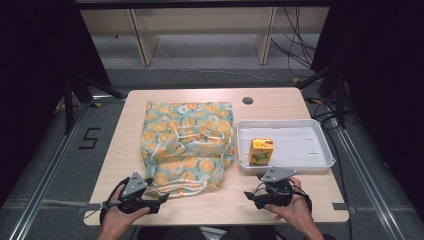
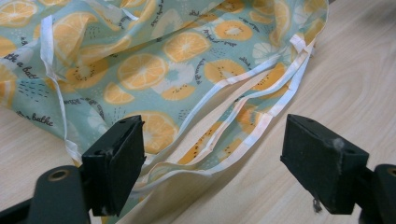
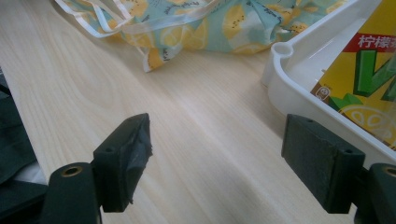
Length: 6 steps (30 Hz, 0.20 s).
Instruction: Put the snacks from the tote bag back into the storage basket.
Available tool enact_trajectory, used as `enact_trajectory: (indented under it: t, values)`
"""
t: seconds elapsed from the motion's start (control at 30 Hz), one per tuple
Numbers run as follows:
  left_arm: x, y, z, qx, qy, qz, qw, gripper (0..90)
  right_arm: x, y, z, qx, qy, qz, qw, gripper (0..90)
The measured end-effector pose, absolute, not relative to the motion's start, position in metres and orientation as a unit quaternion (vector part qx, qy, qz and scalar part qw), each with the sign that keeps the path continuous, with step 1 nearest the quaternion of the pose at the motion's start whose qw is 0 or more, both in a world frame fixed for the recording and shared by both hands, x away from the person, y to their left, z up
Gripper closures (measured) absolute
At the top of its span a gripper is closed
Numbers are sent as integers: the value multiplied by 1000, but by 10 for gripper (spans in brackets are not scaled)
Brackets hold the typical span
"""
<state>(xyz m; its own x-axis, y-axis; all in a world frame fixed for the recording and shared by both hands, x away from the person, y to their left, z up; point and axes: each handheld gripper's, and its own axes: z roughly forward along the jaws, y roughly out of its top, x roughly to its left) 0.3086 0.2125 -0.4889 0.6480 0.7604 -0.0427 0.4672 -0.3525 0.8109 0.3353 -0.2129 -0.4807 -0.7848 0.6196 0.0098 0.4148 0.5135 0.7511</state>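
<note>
Both grippers open at the near table edge, bag and juice carton waiting.

My left gripper (image 1: 161, 199) stands wide with nothing between its jaws, just short of the soft teal cloth bag printed with orange slices (image 1: 187, 142), which lies flat mid-table with its white-trimmed mouth (image 2: 243, 140) toward me. I judge the bag light, limp and prone to bunch, so I would pinch one layer of that hem. My right gripper (image 1: 248, 196) is likewise wide and holds nothing, near the white plastic tray (image 1: 320, 134) where the small yellow lemon-drink carton (image 1: 261, 151) stands upright. The carton looks light and stiff but crushable; I would take it across its flat sides.
</note>
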Motion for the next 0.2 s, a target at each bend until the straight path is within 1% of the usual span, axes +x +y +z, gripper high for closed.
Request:
enact_trajectory:
  t: [0.03, 0.07, 0.13, 0.17, 0.2]
  values:
    - [310, 215, -487, 819, 362, 177, 408, 209, 336, -213, -481, 301, 859, 390, 138, 251]
    - [311, 213, -488, 808, 372, 176, 421, 209, 336, -214, -482, 299, 860, 391, 132, 249]
    - [311, 212, -488, 805, 376, 175, 424, 209, 336, -216, -481, 304, 861, 385, 134, 247]
    - [313, 215, -486, 817, 366, 176, 409, 209, 336, -216, -483, 310, 859, 387, 130, 246]
    - [313, 213, -488, 802, 385, 172, 423, 209, 337, -217, -483, 309, 858, 389, 129, 244]
